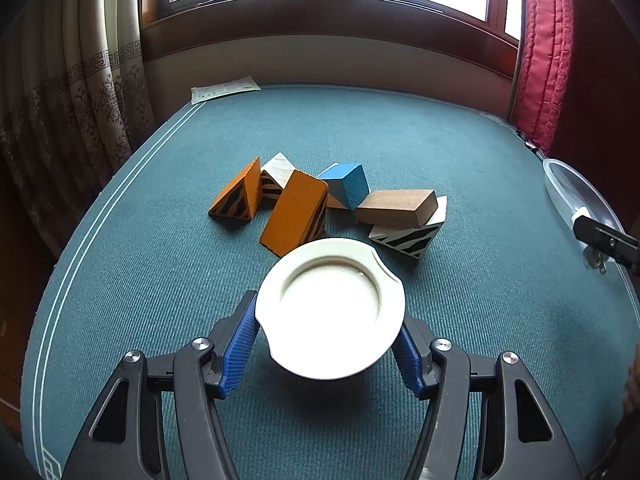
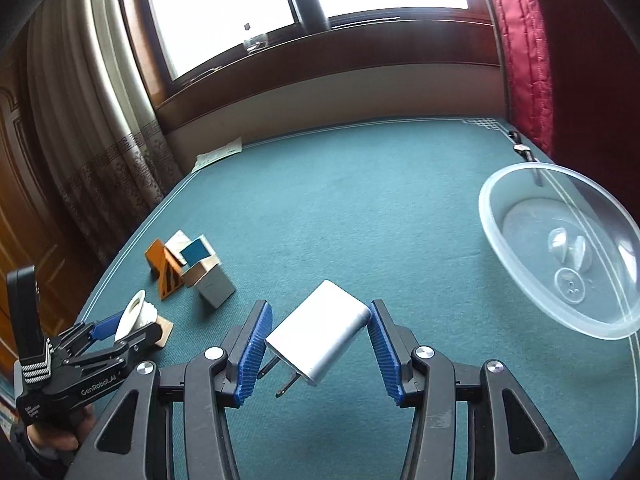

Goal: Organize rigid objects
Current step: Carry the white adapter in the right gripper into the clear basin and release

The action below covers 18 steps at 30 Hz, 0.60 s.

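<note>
My left gripper [image 1: 330, 332] is shut on a small white round cup [image 1: 330, 307], held above the green table; it also shows in the right wrist view [image 2: 134, 314]. Just beyond the cup lies a heap of wooden blocks [image 1: 320, 200]: orange striped, blue, brown and white striped. My right gripper [image 2: 320, 334] is shut on a white plug charger [image 2: 318, 332], prongs pointing down and left, held above the table. A clear plastic bowl [image 2: 560, 248] with small buttons inside stands to the right of the charger.
The green table [image 2: 360, 200] ends at a wall under a window. A paper sheet [image 1: 224, 89] lies at the far left corner. Patterned curtains hang left, a red curtain [image 1: 544, 52] right. A wristwatch [image 2: 524, 150] lies behind the bowl.
</note>
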{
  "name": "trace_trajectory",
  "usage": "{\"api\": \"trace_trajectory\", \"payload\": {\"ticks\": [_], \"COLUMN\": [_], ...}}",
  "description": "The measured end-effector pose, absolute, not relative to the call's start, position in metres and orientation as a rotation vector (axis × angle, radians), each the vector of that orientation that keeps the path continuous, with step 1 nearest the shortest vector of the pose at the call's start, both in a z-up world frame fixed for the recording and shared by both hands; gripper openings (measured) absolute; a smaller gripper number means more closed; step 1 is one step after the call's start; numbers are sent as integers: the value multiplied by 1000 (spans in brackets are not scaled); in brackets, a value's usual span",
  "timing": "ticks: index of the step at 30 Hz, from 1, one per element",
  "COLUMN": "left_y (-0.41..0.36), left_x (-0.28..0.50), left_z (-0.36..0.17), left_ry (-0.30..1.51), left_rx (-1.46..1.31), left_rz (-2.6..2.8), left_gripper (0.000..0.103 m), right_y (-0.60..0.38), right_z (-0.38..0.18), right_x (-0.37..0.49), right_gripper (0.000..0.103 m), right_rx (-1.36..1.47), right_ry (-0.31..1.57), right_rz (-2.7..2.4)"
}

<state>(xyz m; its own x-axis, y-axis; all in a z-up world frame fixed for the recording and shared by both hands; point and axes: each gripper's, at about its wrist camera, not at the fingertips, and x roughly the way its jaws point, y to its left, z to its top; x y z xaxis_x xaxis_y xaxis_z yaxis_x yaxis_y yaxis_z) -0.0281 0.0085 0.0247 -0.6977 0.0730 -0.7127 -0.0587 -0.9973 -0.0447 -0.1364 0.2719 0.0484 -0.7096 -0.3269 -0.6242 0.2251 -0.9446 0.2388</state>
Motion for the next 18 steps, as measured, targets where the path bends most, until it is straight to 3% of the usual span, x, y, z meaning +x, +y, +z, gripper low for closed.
{"api": "trace_trajectory", "payload": {"ticks": [18], "left_y": [29], "left_x": [-21], "left_z": [30], "left_ry": [28], "left_rx": [-1181], "left_rz": [2821], "left_gripper": [63], "right_y": [394], "right_z": [62], "right_x": [-150], "right_gripper": [52], "right_rx": [991], "right_ry": [-451], "right_rz": [-3026]}}
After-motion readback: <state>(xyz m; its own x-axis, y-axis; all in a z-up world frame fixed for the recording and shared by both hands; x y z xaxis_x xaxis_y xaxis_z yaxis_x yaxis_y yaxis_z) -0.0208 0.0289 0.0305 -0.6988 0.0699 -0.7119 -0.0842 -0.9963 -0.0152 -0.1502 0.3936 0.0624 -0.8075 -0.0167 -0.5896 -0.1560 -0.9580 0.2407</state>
